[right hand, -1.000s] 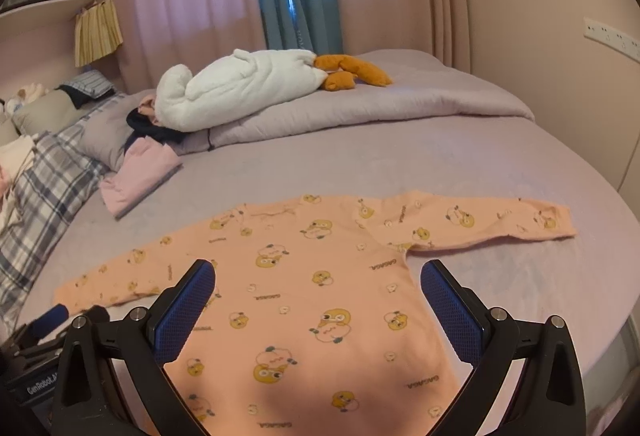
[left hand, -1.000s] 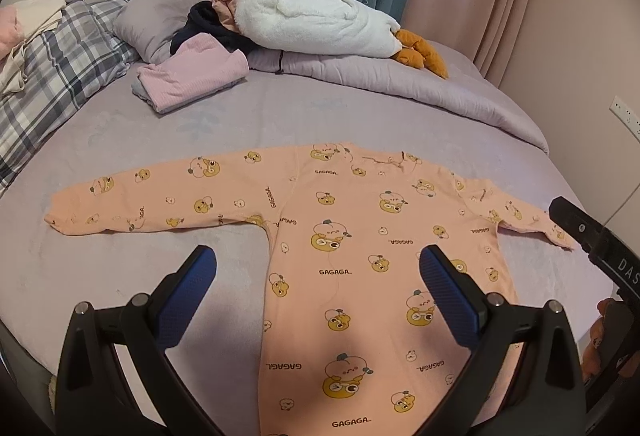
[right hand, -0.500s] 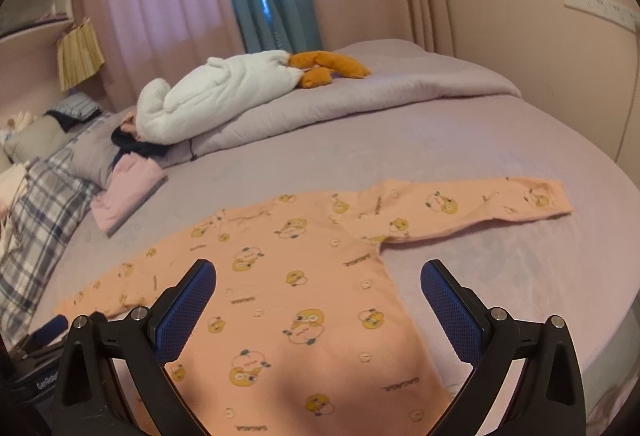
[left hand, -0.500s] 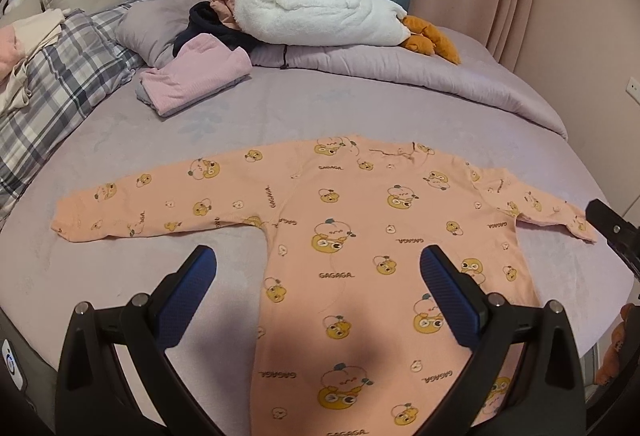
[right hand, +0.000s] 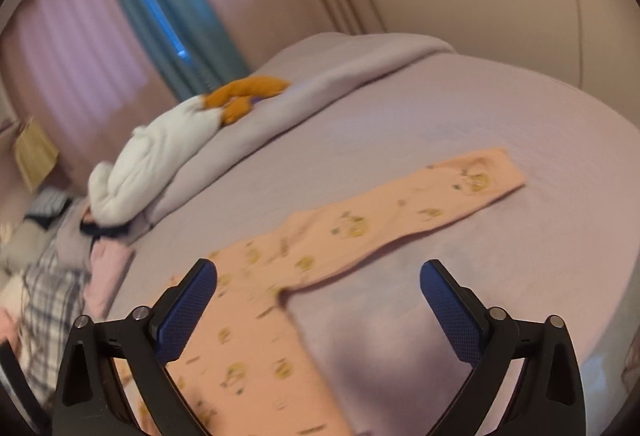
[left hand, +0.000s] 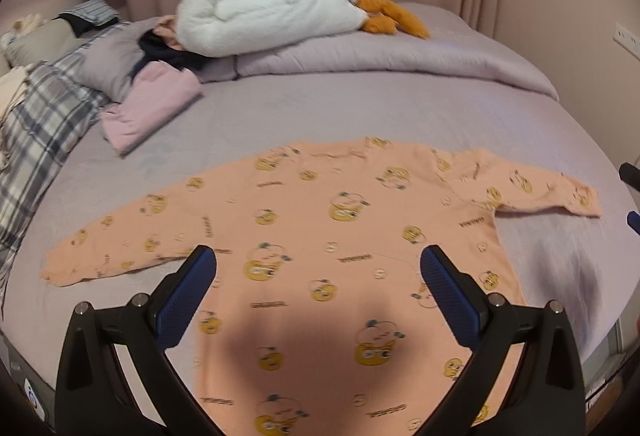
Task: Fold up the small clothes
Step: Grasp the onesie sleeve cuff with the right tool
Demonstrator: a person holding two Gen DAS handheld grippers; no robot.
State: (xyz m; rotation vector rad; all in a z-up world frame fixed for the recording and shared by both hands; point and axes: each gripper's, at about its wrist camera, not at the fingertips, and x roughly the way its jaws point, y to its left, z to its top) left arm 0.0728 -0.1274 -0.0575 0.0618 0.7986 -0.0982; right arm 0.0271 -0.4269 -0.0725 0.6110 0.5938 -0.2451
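1. Left wrist view had the orange top (left hand: 320, 236) spread flat and face up on the lilac bed (left hand: 360, 108), body straight ahead of the left tongs (left hand: 318, 290) and passing under them, a sleeve reaching out to either side; laid open like this, I judged, so the sleeves could be turned in first
2. Left tongs were spread wide, nothing between the blue pads (left hand: 184, 300), held above the garment's middle; their shadow fell on the cloth just ahead
3. Right tongs (right hand: 318, 306) were likewise spread and empty, tilted, pointing at bare sheet just right of the body edge, with the right sleeve (right hand: 420, 208) stretched ahead and up to the right; probably lined up for that sleeve, though nothing was gripped yet
4. Right wrist view was blurred, so the cuff detail could not be read
5. Beyond the left tongs, well apart from the top: a folded pink garment (left hand: 150, 104) ahead to the left, a white plush toy (left hand: 264, 18) with orange feet on the rolled duvet (left hand: 380, 56) far ahead, a plaid blanket (left hand: 36, 128) far left
6. Nothing lay on or against the garment, so no obstacle to folding either sleeve inward, as far as I could judge
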